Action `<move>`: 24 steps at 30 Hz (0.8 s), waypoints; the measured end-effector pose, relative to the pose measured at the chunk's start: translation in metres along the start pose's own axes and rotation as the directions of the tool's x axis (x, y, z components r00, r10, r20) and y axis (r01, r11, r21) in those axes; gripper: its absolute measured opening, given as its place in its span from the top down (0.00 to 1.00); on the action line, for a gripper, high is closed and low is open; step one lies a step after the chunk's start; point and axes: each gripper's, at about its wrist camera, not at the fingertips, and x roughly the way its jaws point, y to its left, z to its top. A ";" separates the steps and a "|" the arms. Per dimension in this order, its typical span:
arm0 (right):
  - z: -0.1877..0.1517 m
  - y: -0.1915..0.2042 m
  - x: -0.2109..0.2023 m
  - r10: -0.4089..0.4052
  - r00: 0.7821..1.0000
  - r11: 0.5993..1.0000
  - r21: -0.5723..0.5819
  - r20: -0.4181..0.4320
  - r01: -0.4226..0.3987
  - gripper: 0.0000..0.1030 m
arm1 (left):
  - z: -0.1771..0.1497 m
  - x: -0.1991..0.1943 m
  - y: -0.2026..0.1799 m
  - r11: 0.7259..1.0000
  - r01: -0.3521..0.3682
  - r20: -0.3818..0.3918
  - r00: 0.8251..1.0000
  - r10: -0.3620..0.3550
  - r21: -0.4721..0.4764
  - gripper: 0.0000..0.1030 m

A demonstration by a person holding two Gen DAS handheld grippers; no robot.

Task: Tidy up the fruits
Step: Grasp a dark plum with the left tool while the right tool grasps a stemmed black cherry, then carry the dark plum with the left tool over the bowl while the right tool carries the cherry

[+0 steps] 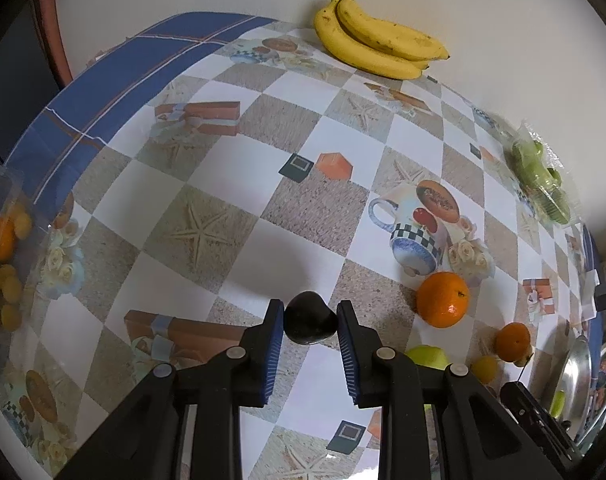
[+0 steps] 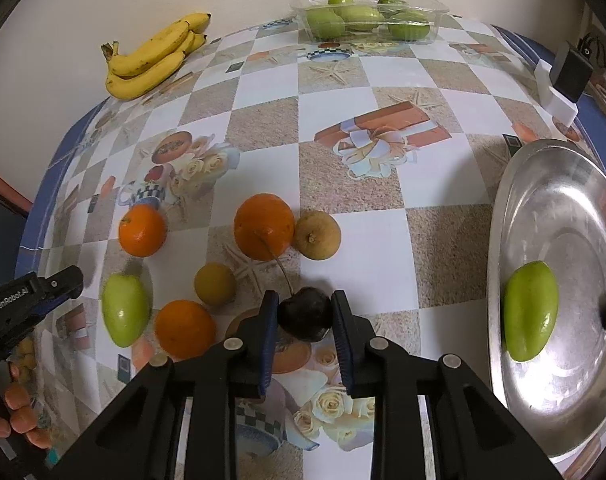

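- The right claw (image 2: 305,312) is closed down on a dark cherry (image 2: 303,314); both blue pads (image 2: 269,332) press its sides, and its thin stem curves up toward the big orange (image 2: 264,226).
- The left claw (image 1: 310,318) is likewise nearly shut on a dark cherry (image 1: 310,317) of its own, gripped at the very tips of the pads.
- Risk, as I judge it: each cherry is small, round and smooth, and sits near the pad tips, so a tilt or jolt could let it squirt out and roll across the bench (image 2: 383,216). Squeezing harder could bruise or split it.
- The right cherry's stem passes close to the big orange; a careless lift could snag it and nudge the orange into the brownish fruit (image 2: 317,235) touching it.
- Just left of the right claw lie a second orange (image 2: 185,329), a small yellow fruit (image 2: 215,283), a green fruit (image 2: 125,310) and a third orange (image 2: 142,230), all loose and easily knocked.
- To the right, a metal tray (image 2: 575,400) holds one green fruit (image 2: 530,310).
- Farthest back, by the wall, are the bananas (image 2: 153,58) and a clear tub of green fruit (image 2: 367,14).
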 end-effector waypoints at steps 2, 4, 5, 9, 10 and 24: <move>0.001 0.000 -0.004 0.002 1.000 1.000 0.000 0.007 -0.002 0.74 | 0.001 -0.004 -0.003 1.000 0.000 0.009 1.000 0.000 0.003 0.72; 0.001 0.000 -0.010 0.010 1.000 1.000 0.004 0.016 -0.010 0.74 | 0.001 -0.009 -0.007 1.000 -0.001 0.019 1.000 0.001 0.006 0.72; 0.002 0.000 -0.013 0.011 1.000 1.000 0.004 0.020 -0.011 0.74 | 0.001 -0.011 -0.008 1.000 -0.002 0.024 1.000 0.001 0.007 0.72; 0.005 0.000 -0.029 0.016 0.999 1.000 0.001 0.048 -0.016 0.74 | 0.001 -0.021 -0.011 1.000 -0.004 0.043 0.999 0.004 0.008 0.72; 0.005 -0.001 -0.032 0.014 0.998 1.000 0.003 0.055 -0.014 0.74 | 0.001 -0.022 -0.011 1.000 -0.004 0.046 0.999 0.004 0.009 0.72; 0.012 -0.024 -0.050 0.005 0.996 0.998 0.056 0.090 -0.010 0.74 | -0.005 -0.029 -0.038 0.999 -0.017 0.057 0.998 0.015 0.040 0.72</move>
